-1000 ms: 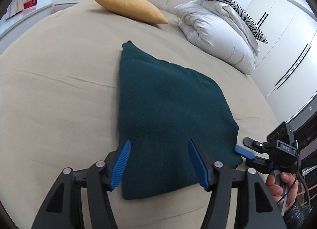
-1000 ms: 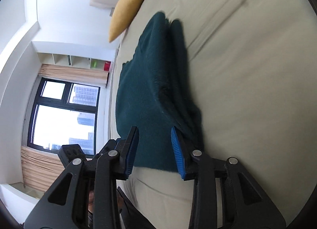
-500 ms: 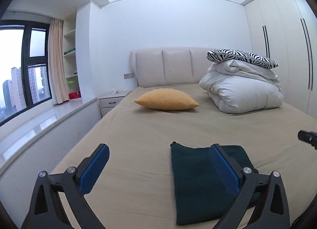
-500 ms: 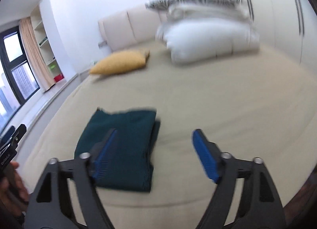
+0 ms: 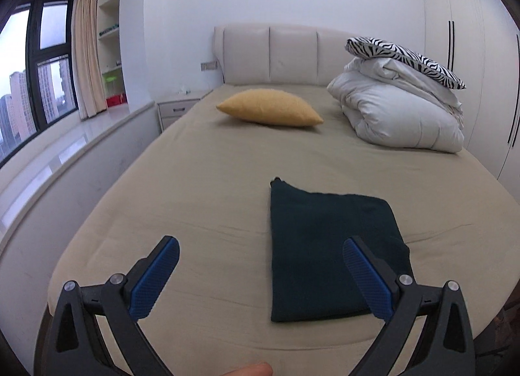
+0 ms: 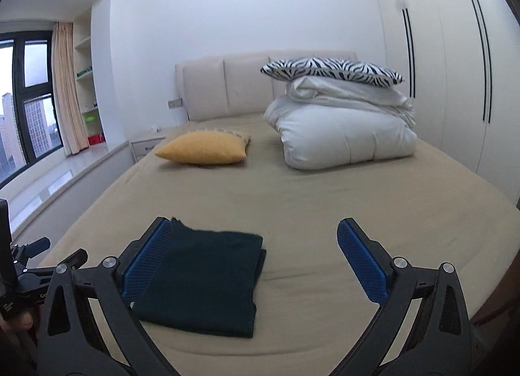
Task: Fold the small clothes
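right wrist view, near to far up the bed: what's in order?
Folded dark green garment → yellow cushion → white duvet with the zebra pillow on top → headboard.

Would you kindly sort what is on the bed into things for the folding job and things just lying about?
For the job: folded green cloth.
Lying about: yellow cushion, white duvet, zebra pillow.

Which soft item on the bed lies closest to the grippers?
The dark green folded cloth, flat at the near end; the yellow pillow and white duvet sit by the headboard.
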`<state>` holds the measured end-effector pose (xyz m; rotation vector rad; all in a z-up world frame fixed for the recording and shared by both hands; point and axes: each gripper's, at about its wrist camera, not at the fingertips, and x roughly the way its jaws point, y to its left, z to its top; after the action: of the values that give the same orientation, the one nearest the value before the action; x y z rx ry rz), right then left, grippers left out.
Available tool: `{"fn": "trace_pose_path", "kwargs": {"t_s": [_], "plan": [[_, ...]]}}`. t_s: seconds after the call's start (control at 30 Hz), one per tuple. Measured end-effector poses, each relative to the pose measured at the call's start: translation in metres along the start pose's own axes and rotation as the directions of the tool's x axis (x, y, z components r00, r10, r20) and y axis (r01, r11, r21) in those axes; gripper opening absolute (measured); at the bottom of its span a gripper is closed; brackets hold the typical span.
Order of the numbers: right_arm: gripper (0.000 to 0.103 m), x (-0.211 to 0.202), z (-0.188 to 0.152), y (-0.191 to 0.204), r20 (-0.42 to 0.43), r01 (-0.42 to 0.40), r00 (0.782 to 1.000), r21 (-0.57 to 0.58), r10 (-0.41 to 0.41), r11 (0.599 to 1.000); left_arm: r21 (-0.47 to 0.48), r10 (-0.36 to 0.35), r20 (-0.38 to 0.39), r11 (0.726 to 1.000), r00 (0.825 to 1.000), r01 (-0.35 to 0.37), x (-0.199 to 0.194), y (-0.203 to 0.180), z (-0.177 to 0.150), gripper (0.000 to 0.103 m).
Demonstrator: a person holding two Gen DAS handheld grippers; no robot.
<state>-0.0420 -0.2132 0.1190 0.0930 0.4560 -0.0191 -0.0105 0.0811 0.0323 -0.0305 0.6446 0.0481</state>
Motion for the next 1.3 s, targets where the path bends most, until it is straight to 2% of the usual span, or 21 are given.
{"fn": "trace_pose_path", "kwargs": {"t_s": [0.13,0.23,0.37,0.63,0.9,1.3], "plan": [[0.103,0.037,-0.036,-0.013,-0.145,0.014,0.989,0.069,-0.004,0.997,-0.016,0.02,-0.055,1.0,0.998,-0.02,0.016,0.005,-0.017,0.103],[0.103,0.056,-0.067,-0.016,-0.198,0.024,0.98,0.081,-0.007,0.996,-0.018,0.031,-0.077,0.999,0.997,-0.032,0.028,0.005,-0.026,0.103],[0.103,0.086,-0.098,-0.005,-0.244,0.04,0.969,0.044,-0.028,0.998,-0.009,0.042,-0.121,0.999,0.992,-0.043,0.043,0.003,-0.041,0.103],[0.103,0.104,-0.134,0.005,-0.322,0.049,0.945,-0.024,-0.054,0.999,0.006,0.052,-0.155,0.999,0.987,-0.051,0.053,0.002,-0.055,0.103],[0.103,0.109,-0.148,0.012,-0.356,0.047,0.932,-0.044,-0.059,0.998,0.008,0.046,-0.167,0.999,0.985,-0.046,0.055,0.006,-0.06,0.103],[0.103,0.11,-0.148,0.014,-0.381,0.021,0.924,-0.051,-0.039,0.998,0.01,0.048,-0.174,0.999,0.984,-0.047,0.058,0.007,-0.06,0.103]]}}
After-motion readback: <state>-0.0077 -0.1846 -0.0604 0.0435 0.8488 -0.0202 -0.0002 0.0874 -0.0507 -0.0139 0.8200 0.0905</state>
